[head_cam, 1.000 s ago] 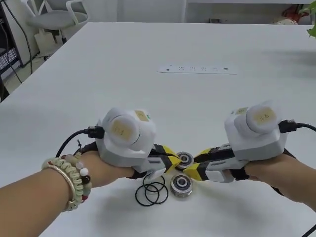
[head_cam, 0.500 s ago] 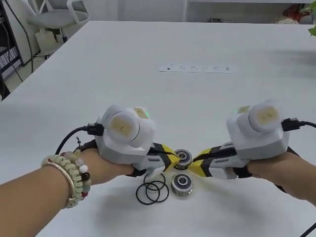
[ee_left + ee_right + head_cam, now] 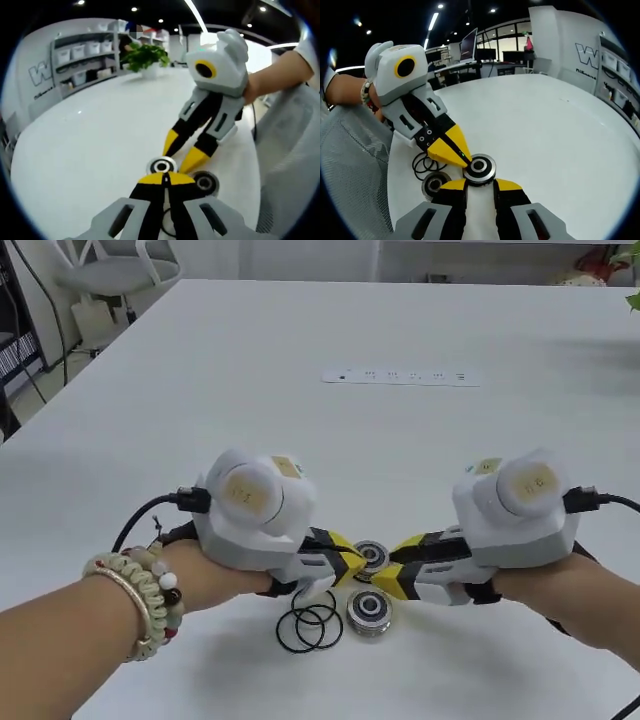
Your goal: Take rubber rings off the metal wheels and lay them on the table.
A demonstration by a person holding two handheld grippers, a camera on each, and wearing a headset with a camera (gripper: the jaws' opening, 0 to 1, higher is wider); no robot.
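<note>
Closest to you, beaded bracelets (image 3: 140,605) circle your left wrist. Just beyond, a small bunch of black rubber rings (image 3: 310,625) lies overlapping on the white table (image 3: 300,440), below the left gripper's tips. Just beside the rings, to their right, the nearer wheel (image 3: 369,610) lies flat on the table, apart from both grippers.

A little farther on, your two grippers point at each other from either side, and the farther wheel (image 3: 373,554) sits between their yellow tips. The left gripper (image 3: 167,179) has its jaws pressed together. In the right gripper view their point rests against the rim of that wheel. Whether a ring is pinched between them is too small to tell. The right gripper (image 3: 480,186) has its jaws spread, one tip to each side of the same wheel, close against its edge. You cannot tell from these views whether they press on it or only flank it. Whether that wheel rests on the table or is lifted off it is also unclear.

Well past the grippers, a white power strip (image 3: 400,377) lies flat on the table. Beyond the table's far left corner stands an office chair (image 3: 110,275).
</note>
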